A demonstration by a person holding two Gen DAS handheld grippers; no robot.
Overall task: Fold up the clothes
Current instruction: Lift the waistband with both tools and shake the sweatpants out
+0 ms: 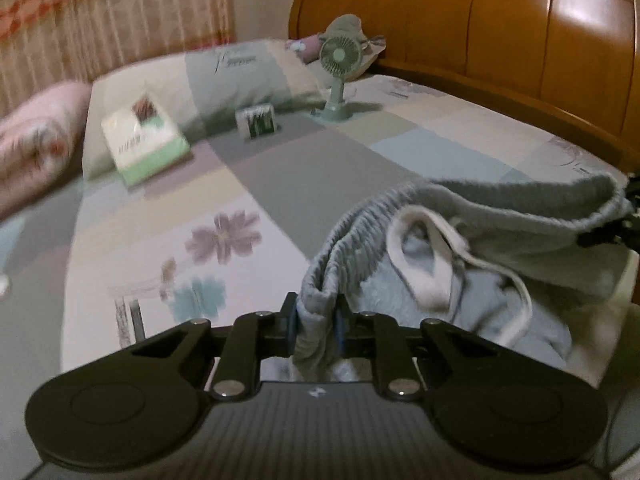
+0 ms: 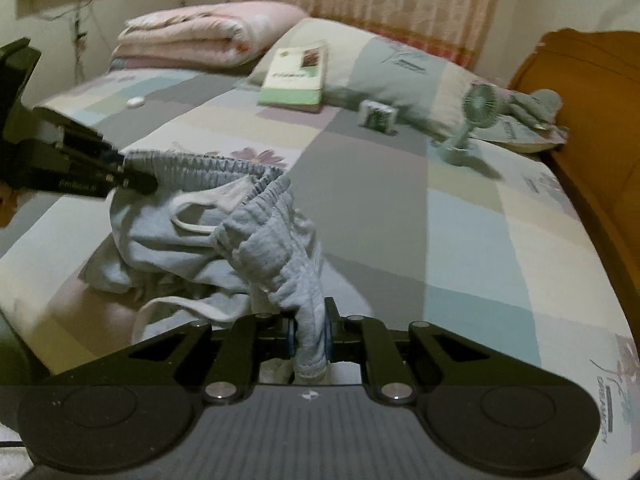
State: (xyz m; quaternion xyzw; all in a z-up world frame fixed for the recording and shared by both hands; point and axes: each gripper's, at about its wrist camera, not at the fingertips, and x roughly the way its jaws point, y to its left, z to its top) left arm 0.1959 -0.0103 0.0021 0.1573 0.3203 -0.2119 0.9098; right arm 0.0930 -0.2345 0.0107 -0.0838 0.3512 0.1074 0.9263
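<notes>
Bedroom w/ a bed covered by a patchwork bedspread [image 1: 280, 176] in grey, cream, pale blue & lilac blocks, some w/ flower prints. Wooden headboard [image 1: 500, 20] at the far side, patterned curtain [image 1: 100, 20] behind. Near the pillow [image 1: 240, 76]: a green-and-white book [image 1: 144, 140], a small box [image 1: 256, 120] & a green desk fan [image 1: 340, 76] standing upright. Folded pink quilt [image 2: 200, 36] lies beside the pillow, seen from the right wrist cam.

Grey sweatpants [image 2: 224, 216] w/ elastic waistband & a white drawstring [image 1: 432, 264] lie bunched on the near part of the bed. Left gripper [image 1: 317, 320] is clamped on one bit of the waistband, cloth squeezed between its blue pads. Right gripper [image 2: 310, 334] is likewise pinched onto another bit of the waistband. Waistband stretches between them, lifted off the bedspread; rest of the garment sags in a heap below.
</notes>
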